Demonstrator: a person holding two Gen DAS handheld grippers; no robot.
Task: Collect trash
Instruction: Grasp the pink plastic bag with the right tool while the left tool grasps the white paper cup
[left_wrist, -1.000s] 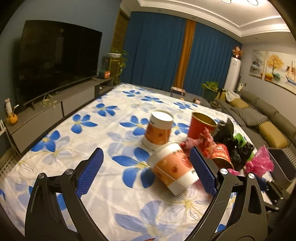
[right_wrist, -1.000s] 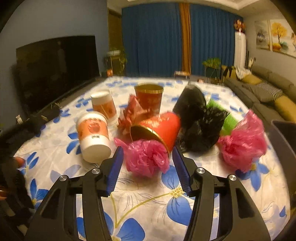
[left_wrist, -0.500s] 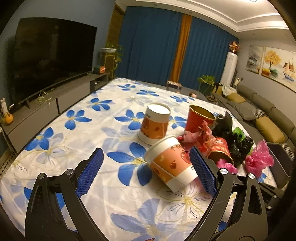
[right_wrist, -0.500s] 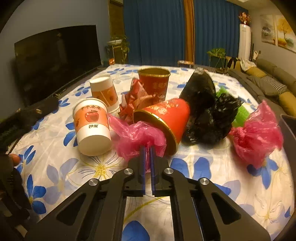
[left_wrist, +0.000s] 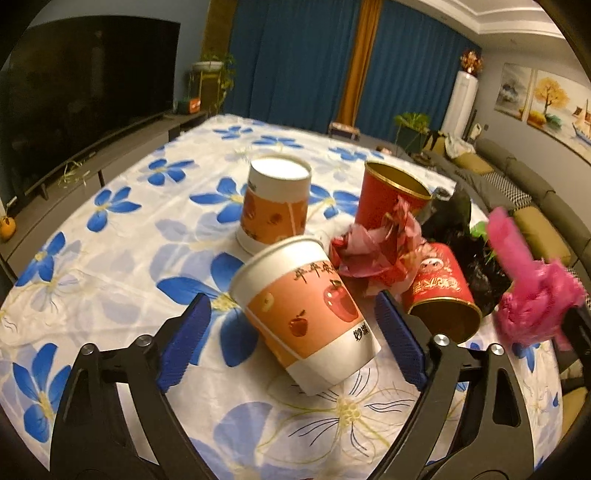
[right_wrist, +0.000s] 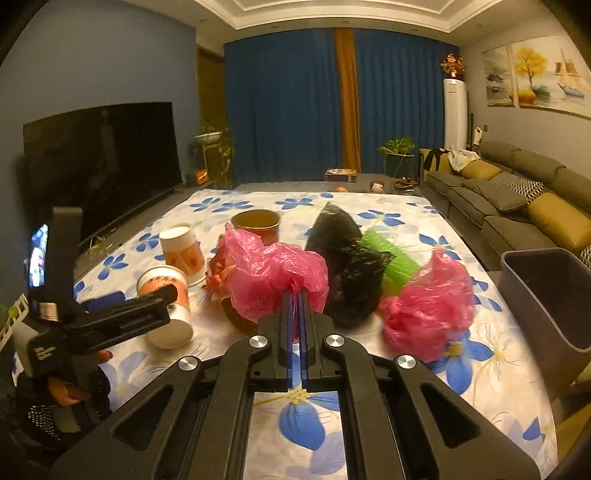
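Note:
A white and orange paper cup with apple prints (left_wrist: 306, 310) lies tilted on the flowered tablecloth (left_wrist: 110, 258). My left gripper (left_wrist: 291, 332) has a finger on each side of it. The jaws are closing, and the blue pads (left_wrist: 184, 343) stand apart from the cup's sides. From the right wrist view this gripper (right_wrist: 147, 302) shows side-on in front of the cup (right_wrist: 166, 306). My right gripper (right_wrist: 294, 295) is shut on a crumpled pink plastic bag (right_wrist: 273, 273) and holds it above the table. The same bag (left_wrist: 532, 302) looks blurred at the right of the left wrist view.
An upright apple cup (left_wrist: 275, 206), an upright red cup (left_wrist: 388, 199), a lying red cup (left_wrist: 439, 295) and a red wrapper (left_wrist: 376, 254) crowd the middle. Black (right_wrist: 347, 266), green (right_wrist: 399, 262) and pink (right_wrist: 428, 302) bags lie beyond. A grey bin (right_wrist: 532, 254) stands at the table's right edge.
My right gripper shut on the pink bag and raised it off the table. My left gripper came closer and lower around the lying cup.

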